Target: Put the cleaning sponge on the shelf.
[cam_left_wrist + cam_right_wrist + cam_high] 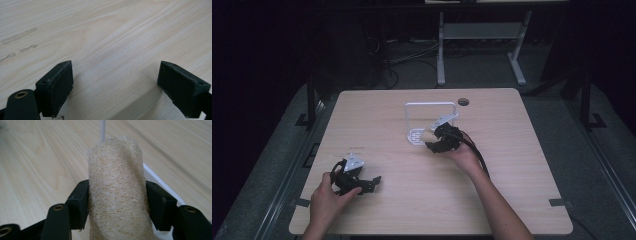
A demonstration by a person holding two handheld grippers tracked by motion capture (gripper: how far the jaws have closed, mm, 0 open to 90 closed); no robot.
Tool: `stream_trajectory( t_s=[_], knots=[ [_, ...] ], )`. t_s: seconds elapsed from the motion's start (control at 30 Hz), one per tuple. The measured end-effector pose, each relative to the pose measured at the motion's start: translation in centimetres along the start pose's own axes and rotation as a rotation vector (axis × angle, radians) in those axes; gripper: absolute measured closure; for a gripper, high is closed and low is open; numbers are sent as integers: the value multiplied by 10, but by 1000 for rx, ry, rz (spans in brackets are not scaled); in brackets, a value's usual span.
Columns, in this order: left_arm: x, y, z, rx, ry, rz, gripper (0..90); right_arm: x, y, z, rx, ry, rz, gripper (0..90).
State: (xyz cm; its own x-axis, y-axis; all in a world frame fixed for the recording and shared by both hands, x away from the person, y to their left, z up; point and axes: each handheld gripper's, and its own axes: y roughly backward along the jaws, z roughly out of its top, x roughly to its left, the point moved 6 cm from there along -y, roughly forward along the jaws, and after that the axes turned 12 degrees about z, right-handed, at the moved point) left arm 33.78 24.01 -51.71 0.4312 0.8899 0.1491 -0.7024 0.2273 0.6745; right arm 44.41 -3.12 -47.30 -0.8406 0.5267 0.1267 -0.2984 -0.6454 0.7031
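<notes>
A: What did the right gripper [117, 205] have hold of?

B: A loofah [116, 192], a pale tan roll with a coarse, netted, fibrous surface. It was roughly a cylinder, a little twisted along its length. Both black pads pressed on its sides, so the jaws were stopped about midway by its width.

A: Which way did it point?

B: In the right gripper view its long axis ran straight away from the camera, in line with the jaws, with the far end blunt and slightly ragged. From the high view the loofah [426, 135] showed as a small pale lump at the gripper's tip, just over the base of the white rack [410, 117]; its direction was too small to read there.

A: What was the rack like?

B: Thin white bars forming an upright squared frame, with a small flat base that looked perforated. In the right gripper view a thin white post [102, 130] rose just behind the loofah, and a white edge ran beside its right side.

A: And the table [512, 165]?

B: Light wood grain, smooth and matte, with rounded corners and a small round hole near the far edge.

A: The left gripper [115, 85]?

B: It sat near the front left of the table in the person's left hand [327, 200]. Its blocky black jaws stood wide apart with nothing but bare wood between them.
</notes>
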Motion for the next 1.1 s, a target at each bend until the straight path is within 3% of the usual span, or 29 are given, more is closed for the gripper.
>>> stream_trajectory(
  t_s=[0.4, 1.1],
  knots=[
    [0, 0, 0, 0, 0, 0, 127, -5, -14, 11, 8, 13, 0, 404],
    [0, 0, 0, 0, -1, 1, 127, -13, -36, 15, 51, 0, -7, 403]
  ],
)
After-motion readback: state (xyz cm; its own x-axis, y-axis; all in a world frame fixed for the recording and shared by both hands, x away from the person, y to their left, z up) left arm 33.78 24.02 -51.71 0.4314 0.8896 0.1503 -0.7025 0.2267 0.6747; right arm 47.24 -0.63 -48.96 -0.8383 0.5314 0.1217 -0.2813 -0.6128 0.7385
